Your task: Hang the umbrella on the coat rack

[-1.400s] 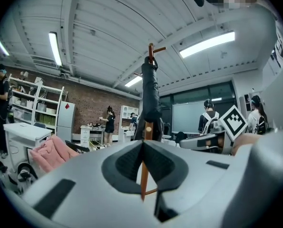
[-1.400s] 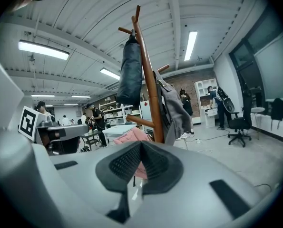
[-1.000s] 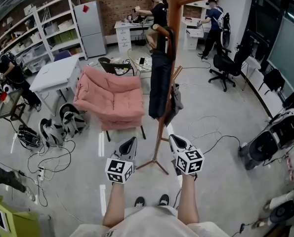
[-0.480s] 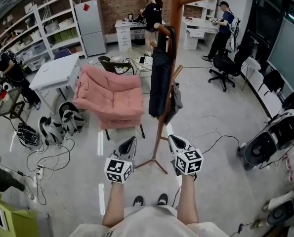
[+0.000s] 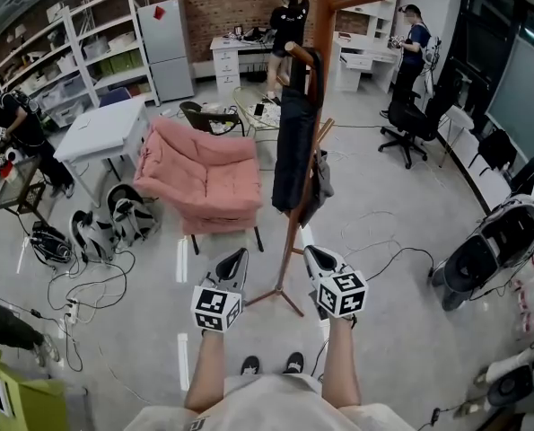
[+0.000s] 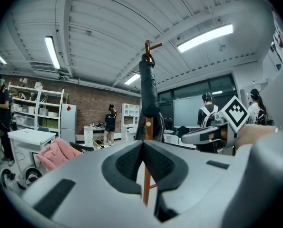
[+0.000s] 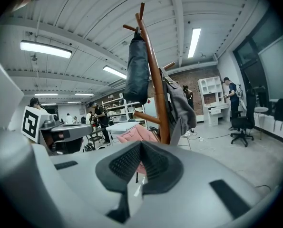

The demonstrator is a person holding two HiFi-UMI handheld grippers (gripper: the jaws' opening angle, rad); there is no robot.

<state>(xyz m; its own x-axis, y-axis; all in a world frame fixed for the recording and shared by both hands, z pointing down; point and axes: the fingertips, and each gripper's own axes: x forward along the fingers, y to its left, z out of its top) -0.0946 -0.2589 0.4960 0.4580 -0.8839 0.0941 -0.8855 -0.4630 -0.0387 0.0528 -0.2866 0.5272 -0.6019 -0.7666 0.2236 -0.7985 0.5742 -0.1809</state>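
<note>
Since the earlier frame the person in blue [image 5: 412, 50] at the back has stepped to the right, nearer the office chair [image 5: 408, 122]. Both hand-held grippers have kept their place.

The umbrella [image 5: 294, 142], dark and folded, hangs by its curved handle from a peg high on the wooden rack [image 5: 291, 241]. It lies down along the pole, clear of the floor. A grey garment [image 5: 321, 185] hangs on the rack's other side, lower down.

The left hand-held gripper [image 5: 238, 259] is held low in front of the person, its jaws pressed together on nothing, pointing at the rack's pole. The right hand-held gripper [image 5: 317, 257] sits just beside it, also closed and empty. Both are well apart from the umbrella, and the rack's foot stands on the floor between and beyond them.

A pink armchair [image 5: 204, 180] stands left of the rack, with a white table [image 5: 100, 133] farther left.
</note>
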